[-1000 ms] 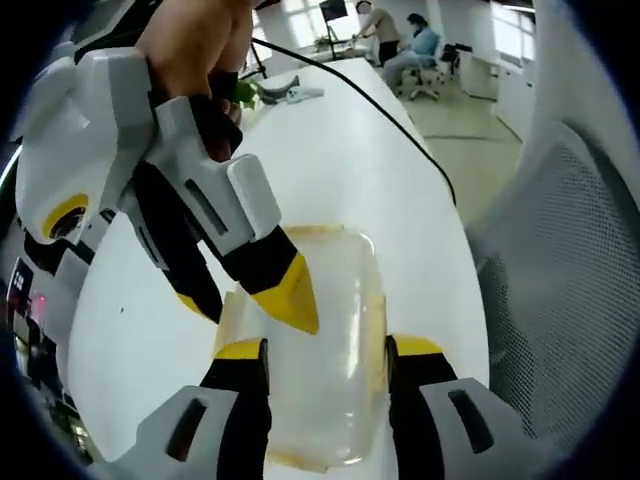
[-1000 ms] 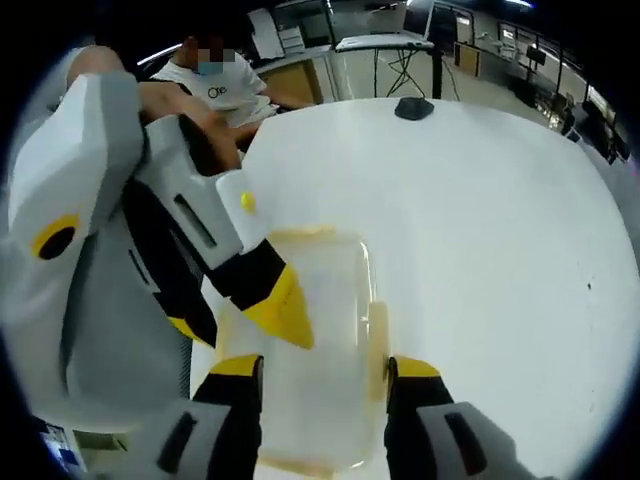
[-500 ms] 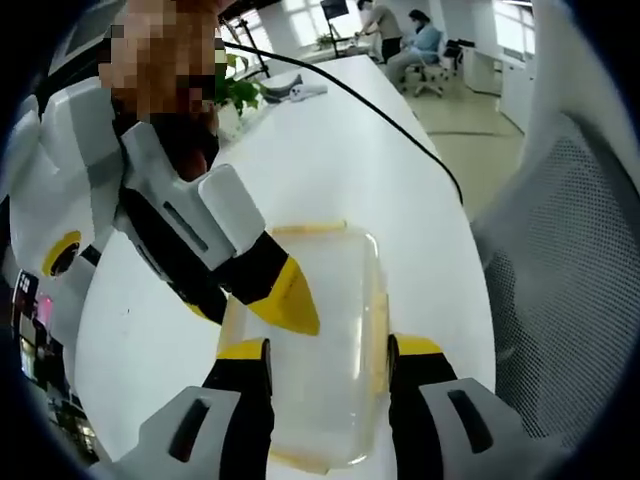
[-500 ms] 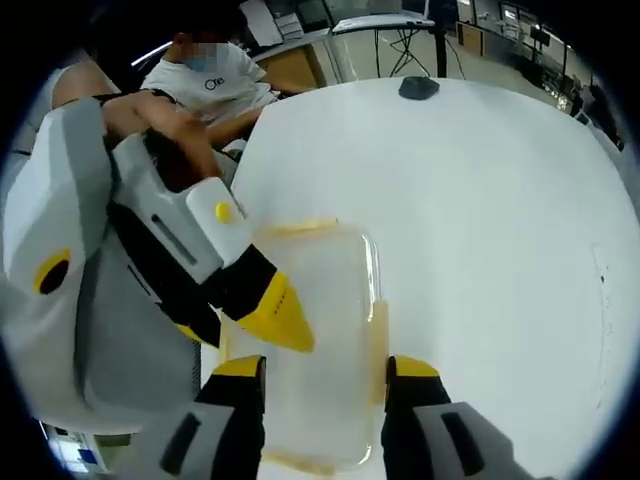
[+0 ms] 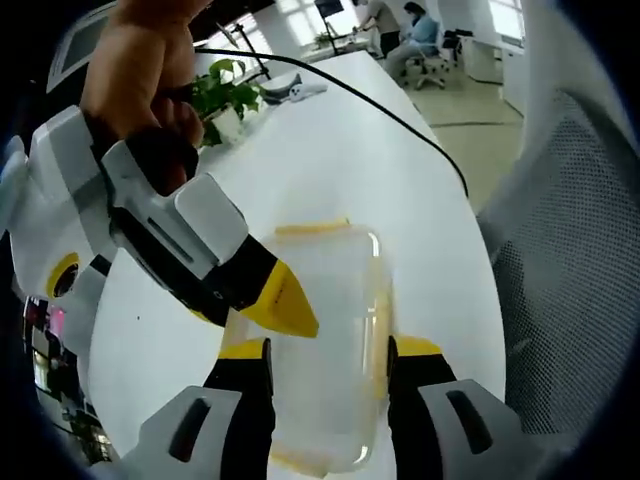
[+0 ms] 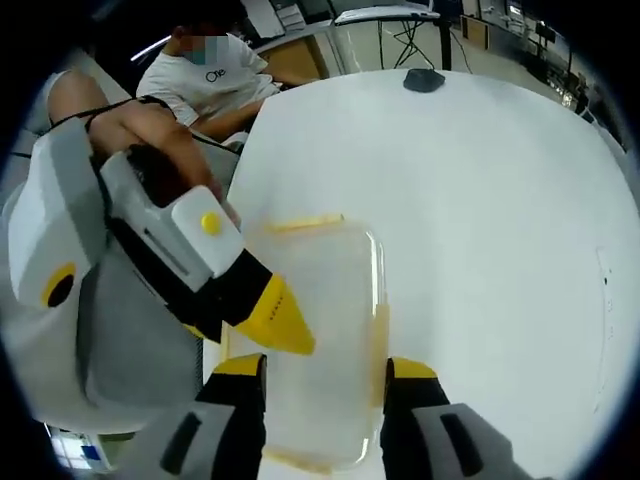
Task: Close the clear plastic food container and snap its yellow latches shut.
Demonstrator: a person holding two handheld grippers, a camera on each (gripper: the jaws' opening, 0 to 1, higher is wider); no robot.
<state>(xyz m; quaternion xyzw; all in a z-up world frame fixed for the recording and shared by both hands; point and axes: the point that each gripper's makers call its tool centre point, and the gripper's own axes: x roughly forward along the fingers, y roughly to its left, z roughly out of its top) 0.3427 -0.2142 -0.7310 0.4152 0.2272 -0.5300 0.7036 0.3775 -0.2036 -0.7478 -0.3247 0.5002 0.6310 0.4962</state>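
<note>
A clear plastic container [image 5: 325, 310] [image 6: 330, 310] lies on the white table with its lid on. Yellow latches show on its far edge [image 5: 312, 229] [image 6: 298, 222] and its right side [image 5: 380, 335] [image 6: 380, 340]. I cannot tell whether they are snapped. My left gripper [image 5: 328, 350] is open, its jaws straddling the near end of the container. My right gripper [image 6: 325, 367] is open too, straddling the container the same way. In each view the other gripper [image 5: 275, 303] [image 6: 268, 322] reaches in from the upper left, a yellow fingertip resting over the lid's left part.
The left gripper view has a potted plant [image 5: 215, 95], a black cable [image 5: 400, 115] across the table [image 5: 330, 170], a mesh chair [image 5: 570, 300] at right and seated people far off. The right gripper view has a seated person [image 6: 210, 80] and a dark object [image 6: 422, 80] on the table.
Both cameras have tilted a little. In each view the other gripper now lies flatter and lower over the lid. The container has stayed put.
</note>
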